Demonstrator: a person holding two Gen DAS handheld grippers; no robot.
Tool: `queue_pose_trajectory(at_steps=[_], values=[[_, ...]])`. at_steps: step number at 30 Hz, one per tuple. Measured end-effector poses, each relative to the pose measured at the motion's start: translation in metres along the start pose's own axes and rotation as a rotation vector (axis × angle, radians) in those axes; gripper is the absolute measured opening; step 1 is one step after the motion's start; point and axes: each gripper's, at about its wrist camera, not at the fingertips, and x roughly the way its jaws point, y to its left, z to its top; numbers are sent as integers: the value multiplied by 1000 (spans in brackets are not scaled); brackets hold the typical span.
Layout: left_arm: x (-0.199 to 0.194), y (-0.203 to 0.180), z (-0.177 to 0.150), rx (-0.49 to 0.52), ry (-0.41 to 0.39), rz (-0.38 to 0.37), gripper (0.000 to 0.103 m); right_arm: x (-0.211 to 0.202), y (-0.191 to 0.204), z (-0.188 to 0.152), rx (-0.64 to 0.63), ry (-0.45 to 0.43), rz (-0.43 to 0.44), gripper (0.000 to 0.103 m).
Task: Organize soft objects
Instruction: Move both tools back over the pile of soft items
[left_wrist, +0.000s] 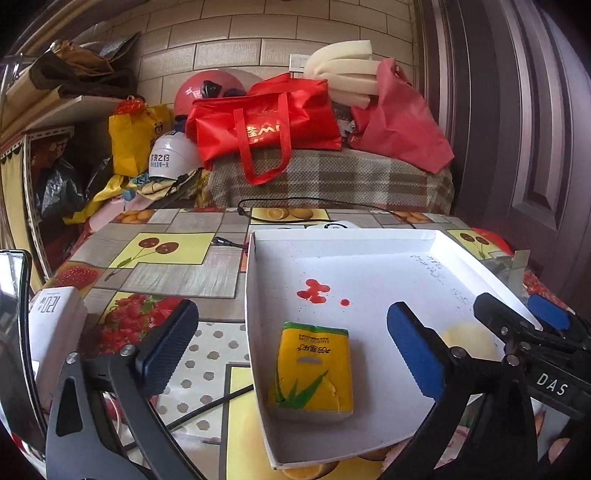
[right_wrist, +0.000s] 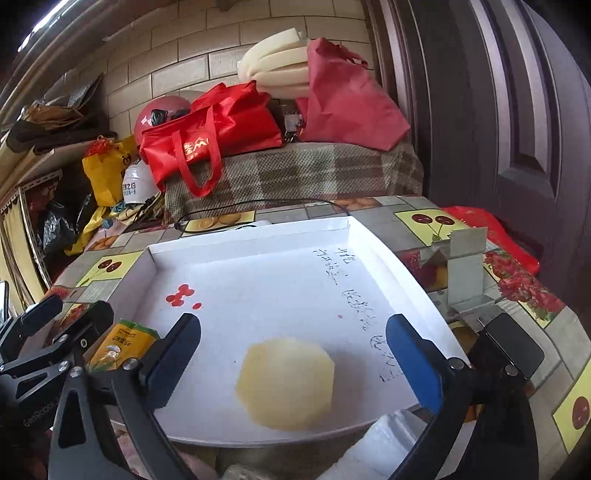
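A shallow white cardboard box (left_wrist: 369, 236) (right_wrist: 258, 236) lies on the fruit-print table. A yellow tissue pack (left_wrist: 314, 369) lies in its near left part and also shows in the right wrist view (right_wrist: 122, 343). A pale yellow round sponge (right_wrist: 286, 382) lies in its near right part, partly hidden in the left wrist view (left_wrist: 467, 341). My left gripper (left_wrist: 291, 350) is open and empty, straddling the box's left wall above the tissue pack. My right gripper (right_wrist: 293, 365) is open and empty, its fingers either side of the sponge. The right gripper also shows in the left wrist view (left_wrist: 517, 321).
A white tissue box (left_wrist: 55, 325) stands at the near left beside a perforated white mat (left_wrist: 207, 354). Black cables (left_wrist: 295, 210) run behind the box. A metal bracket (right_wrist: 461, 258) stands right of the box. Red bags (left_wrist: 266, 125), helmets and foam crowd the back.
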Motion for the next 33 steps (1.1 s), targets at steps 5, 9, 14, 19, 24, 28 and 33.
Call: queue_pose_trajectory(at_steps=[5,9,14,19,24,28,33], values=[[-7,-4,-1,13,-43,34,103,-13,5,2,-21,-59,-37,103],[-13,-4,-1,16,-75,55,103,-25,11,1,-46,-122,-62,103],[-21,-3,-4,19,-89,61,103,-37,16,-3,-65,-135,-90,103],[-33,0,-9,18,-97,74,103,-51,11,-10,-29,-128,-100,103],[-43,3,-14,17,-91,71,103,-70,13,-20,-31,-131,-102,103],[-51,4,-18,23,-67,51,103,-86,15,-28,-37,-121,-99,103],[-68,7,-28,40,-48,-5,103,-109,20,-41,-74,-122,-86,103]])
